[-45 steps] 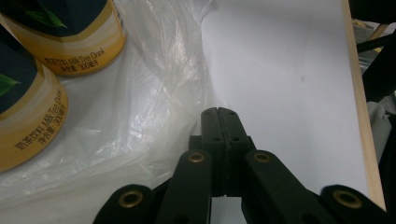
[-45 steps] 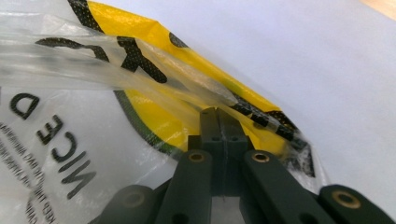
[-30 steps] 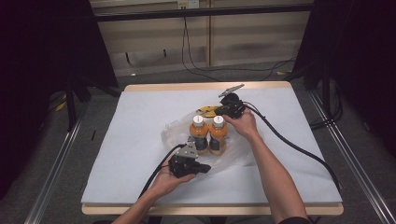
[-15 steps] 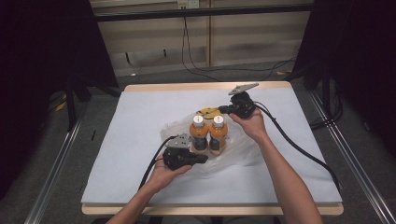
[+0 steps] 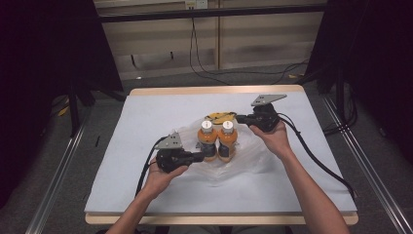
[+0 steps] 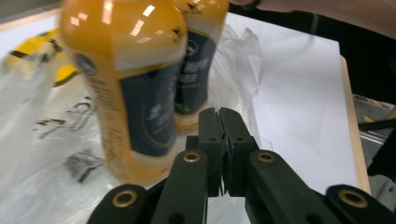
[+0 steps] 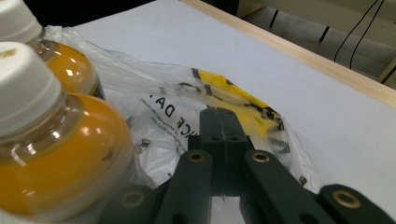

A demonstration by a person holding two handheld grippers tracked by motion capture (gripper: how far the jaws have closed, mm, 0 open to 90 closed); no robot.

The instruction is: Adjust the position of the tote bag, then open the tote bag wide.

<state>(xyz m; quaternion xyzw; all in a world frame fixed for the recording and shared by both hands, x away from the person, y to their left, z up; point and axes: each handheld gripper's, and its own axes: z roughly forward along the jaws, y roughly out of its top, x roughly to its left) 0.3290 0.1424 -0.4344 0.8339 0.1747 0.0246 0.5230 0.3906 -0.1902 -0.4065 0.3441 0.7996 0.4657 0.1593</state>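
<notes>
Standing upright side by side in the middle of the high view, the two orange bottles [image 5: 217, 140] rest on a clear plastic bag [image 5: 243, 158] that lies crumpled around their bases on the white table [image 5: 146, 112]. Their long axes run straight up, white caps on top, and they appear to touch each other. The left gripper [image 5: 198, 156] comes in from the lower left of that frame, its tip just beside the foot of the nearer bottle; in the left gripper view its jaws are pressed together, low at the bottle bases, and whether a fold of the film is caught between them I cannot tell. The right gripper [image 5: 238, 118] sits at the upper right of the pair, beyond the caps, near the bag's yellow printed patch [image 7: 243, 100]. In the right gripper view its jaws are also closed flat against each other, lying over the bag's film with the bottles off to the left of the frame; again, a pinch of plastic is possible but not clear. So the bottles stand between the two grippers, on a diagonal running lower left to upper right. To my eye the left one is the nearer of the two, almost against the bottle, and any pull on the bag would have to mind the bottles tipping.
</notes>
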